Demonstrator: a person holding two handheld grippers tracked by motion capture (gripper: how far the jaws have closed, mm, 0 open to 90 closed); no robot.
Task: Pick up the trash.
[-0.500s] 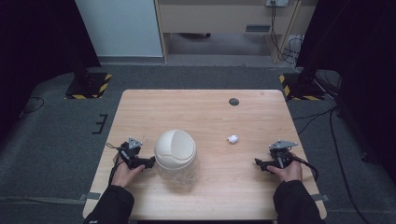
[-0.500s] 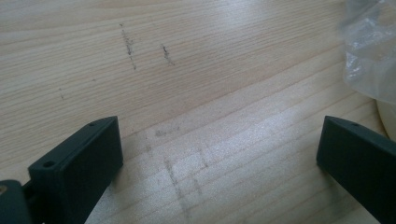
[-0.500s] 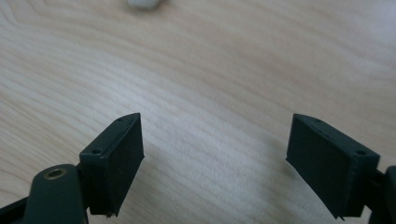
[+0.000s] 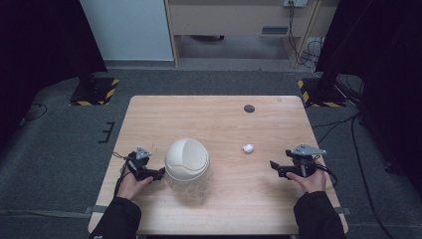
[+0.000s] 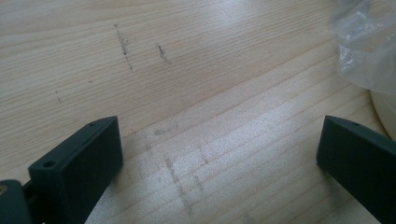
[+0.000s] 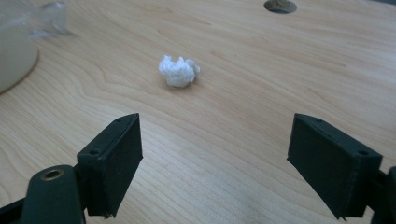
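The left gripper is held at the near-left of the table, jaws spread wide with nothing between them, just beside the domed bin at its 3 o'clock; in the left gripper view the bin's clear liner is seen at 2 o'clock. The right gripper rests at the near-right, jaws likewise wide apart and empty. The paper wad lies ahead of it at 11 o'clock in the right gripper view, apart from the jaws, between that gripper and the bin. A dark hole is noted at the far edge. Risk, as judged: the wad is light and could be pushed away by a low approach, or a shallow pinch could let it slip; the bin could be tipped or shifted if nudged by the left gripper.
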